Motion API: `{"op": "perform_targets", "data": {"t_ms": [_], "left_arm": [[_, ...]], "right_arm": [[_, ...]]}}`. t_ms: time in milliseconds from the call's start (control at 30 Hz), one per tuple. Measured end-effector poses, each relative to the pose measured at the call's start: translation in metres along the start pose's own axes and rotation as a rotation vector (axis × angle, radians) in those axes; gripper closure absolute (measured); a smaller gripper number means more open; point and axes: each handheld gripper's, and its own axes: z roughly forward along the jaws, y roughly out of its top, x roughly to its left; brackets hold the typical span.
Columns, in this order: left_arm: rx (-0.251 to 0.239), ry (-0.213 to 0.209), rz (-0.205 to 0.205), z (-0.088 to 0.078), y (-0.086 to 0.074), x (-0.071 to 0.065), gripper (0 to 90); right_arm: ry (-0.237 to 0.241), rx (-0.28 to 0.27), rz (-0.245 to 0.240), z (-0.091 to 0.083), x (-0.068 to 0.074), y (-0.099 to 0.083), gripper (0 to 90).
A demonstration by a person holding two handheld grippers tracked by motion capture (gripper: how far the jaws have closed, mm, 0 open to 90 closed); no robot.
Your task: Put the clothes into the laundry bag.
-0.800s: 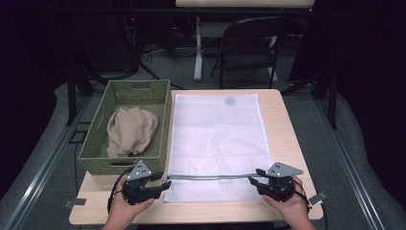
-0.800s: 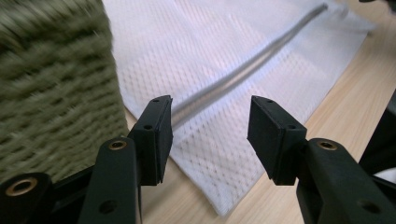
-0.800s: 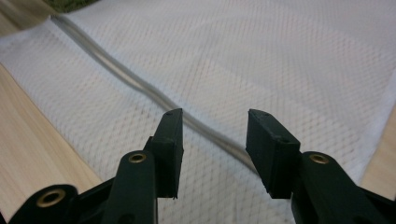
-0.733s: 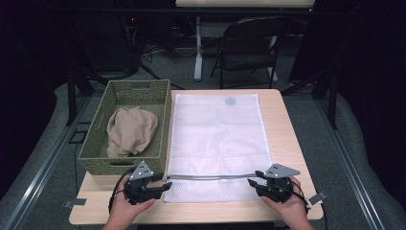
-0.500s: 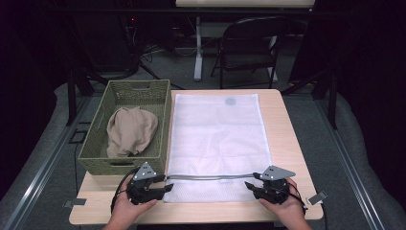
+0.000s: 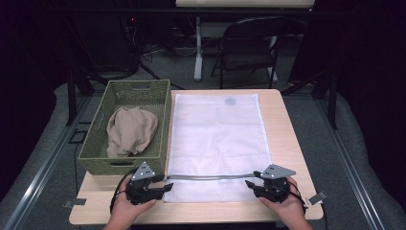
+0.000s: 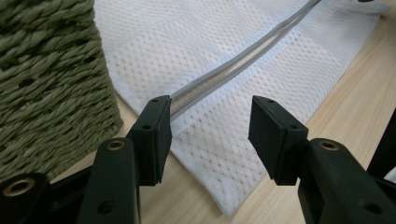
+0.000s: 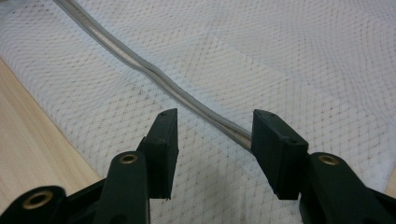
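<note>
White mesh, a flat laundry bag (image 6: 218, 143), lies on the wooden table (image 6: 287, 124) just to the right of the woven green basket (image 6: 125, 129). Its long axis runs from six o'clock to twelve, away from the person, with a small round grey tag (image 6: 230, 101) near the far, twelve o'clock end. Across the near end a grey zipper strip (image 6: 210, 177) runs crosswise, from nine o'clock to three, bowed slightly.

The left gripper (image 6: 151, 187) sits at the bag's near left corner, at about seven o'clock on the table, pointing toward three. In the left gripper view its jaws stand apart over the mesh corner, the zipper strip (image 7: 243, 60) ending just at the left jaw; nothing is pinched.

The right gripper (image 6: 258, 184) is at about five o'clock, pointing toward nine, at the other end of the zipper. In the right gripper view its jaws are likewise spread, the strip (image 8: 154, 74) running diagonally to the right jaw; whether it touches that pad I cannot tell.

A beige cloth (image 6: 130, 130) lies bundled in the basket.
</note>
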Motion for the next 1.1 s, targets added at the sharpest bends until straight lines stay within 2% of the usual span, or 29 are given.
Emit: {"op": "perform_targets", "data": {"t_ms": [167,267,433,467,633,733,1100], "left_arm": [[0.003,0.005,0.005,-0.004,0.001,0.0,47.4],[0.009,0.024,0.015,-0.006,0.002,-0.004,47.1],[0.002,0.017,0.016,-0.01,0.004,-0.008,47.0],[-0.003,0.025,0.032,-0.015,0.007,-0.01,46.7],[-0.028,0.041,0.03,-0.028,0.014,-0.014,44.7],[-0.044,0.042,0.003,-0.034,0.018,-0.015,43.6],[-0.035,0.063,-0.031,-0.047,0.026,-0.011,39.9]], "right_arm": [[-0.005,0.003,-0.008,0.001,0.001,0.001,50.4],[0.0,-0.005,-0.015,0.001,0.002,0.003,49.6],[0.003,-0.01,-0.018,0.002,0.003,0.004,48.9],[0.009,-0.01,-0.02,0.003,0.002,0.006,48.2],[0.029,-0.016,-0.014,0.007,0.0,0.008,47.5],[0.035,-0.007,-0.017,0.009,0.0,0.008,47.2],[0.048,-0.005,-0.008,0.014,-0.001,0.012,45.3]]}}
